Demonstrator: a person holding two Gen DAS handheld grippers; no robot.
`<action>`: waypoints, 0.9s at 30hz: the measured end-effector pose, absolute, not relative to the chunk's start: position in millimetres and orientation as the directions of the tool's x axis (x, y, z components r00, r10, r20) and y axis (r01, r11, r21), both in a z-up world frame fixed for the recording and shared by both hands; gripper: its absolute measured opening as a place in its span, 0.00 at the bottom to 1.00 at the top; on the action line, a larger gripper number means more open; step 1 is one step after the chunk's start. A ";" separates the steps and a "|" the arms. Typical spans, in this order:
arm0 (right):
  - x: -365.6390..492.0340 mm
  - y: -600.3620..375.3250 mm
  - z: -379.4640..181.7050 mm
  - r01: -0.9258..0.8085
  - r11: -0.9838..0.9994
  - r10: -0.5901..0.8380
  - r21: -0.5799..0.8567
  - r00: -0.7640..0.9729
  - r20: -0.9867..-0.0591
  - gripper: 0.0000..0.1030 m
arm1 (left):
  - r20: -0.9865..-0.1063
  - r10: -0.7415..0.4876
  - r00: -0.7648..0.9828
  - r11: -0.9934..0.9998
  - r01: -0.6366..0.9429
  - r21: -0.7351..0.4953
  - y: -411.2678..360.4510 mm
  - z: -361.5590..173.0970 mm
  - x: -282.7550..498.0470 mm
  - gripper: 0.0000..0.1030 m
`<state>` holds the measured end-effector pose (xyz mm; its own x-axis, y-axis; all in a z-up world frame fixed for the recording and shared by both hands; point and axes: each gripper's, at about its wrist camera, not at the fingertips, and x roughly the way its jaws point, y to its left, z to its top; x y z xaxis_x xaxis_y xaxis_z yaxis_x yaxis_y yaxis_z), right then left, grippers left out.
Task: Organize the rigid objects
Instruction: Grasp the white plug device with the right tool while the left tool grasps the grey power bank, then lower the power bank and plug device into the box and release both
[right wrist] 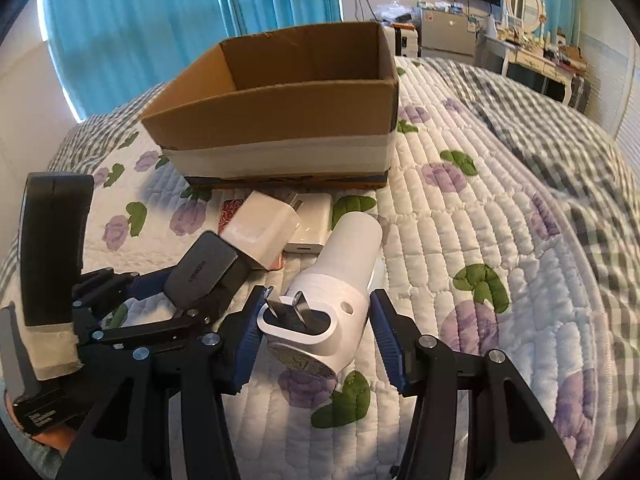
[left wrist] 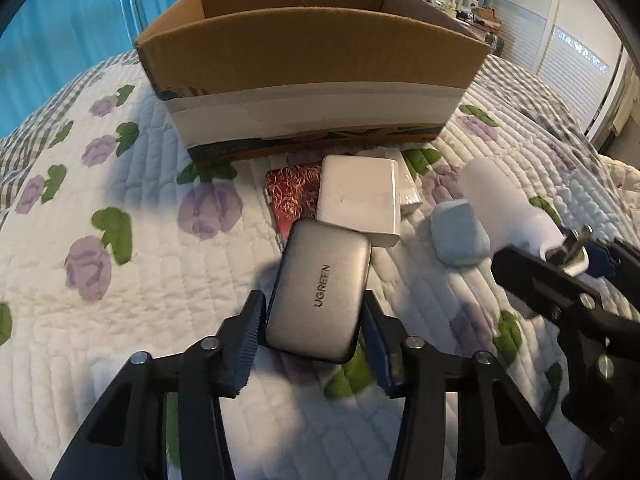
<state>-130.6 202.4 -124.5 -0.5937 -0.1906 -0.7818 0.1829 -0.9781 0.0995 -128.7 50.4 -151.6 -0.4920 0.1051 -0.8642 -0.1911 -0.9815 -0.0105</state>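
Left gripper [left wrist: 314, 322]: clamped on the grey charger [left wrist: 320, 294], near side of the pile.
Right gripper [right wrist: 316, 334]: jaws around the white plug [right wrist: 336, 276]; whether they pressed it, I could not tell.
Box [left wrist: 312, 52]: open, on the far side of the quilt [left wrist: 120, 300].
Advice: lift the charger straight up, clear the near wall, lower it inside before letting go.
Risk: the white adapter [left wrist: 360, 200] touched the charger and could drag.

Your left gripper [left wrist: 314, 320] angles down, jaws clamped on something; your right gripper [right wrist: 318, 328] angles down, jaws parted.
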 end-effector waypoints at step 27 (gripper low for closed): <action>-144.0 187.4 17.4 0.311 -0.950 -0.273 0.040 -0.758 -0.593 0.50 | -0.674 0.103 -0.731 -0.982 -0.182 0.047 24.6 31.3 -149.4 0.42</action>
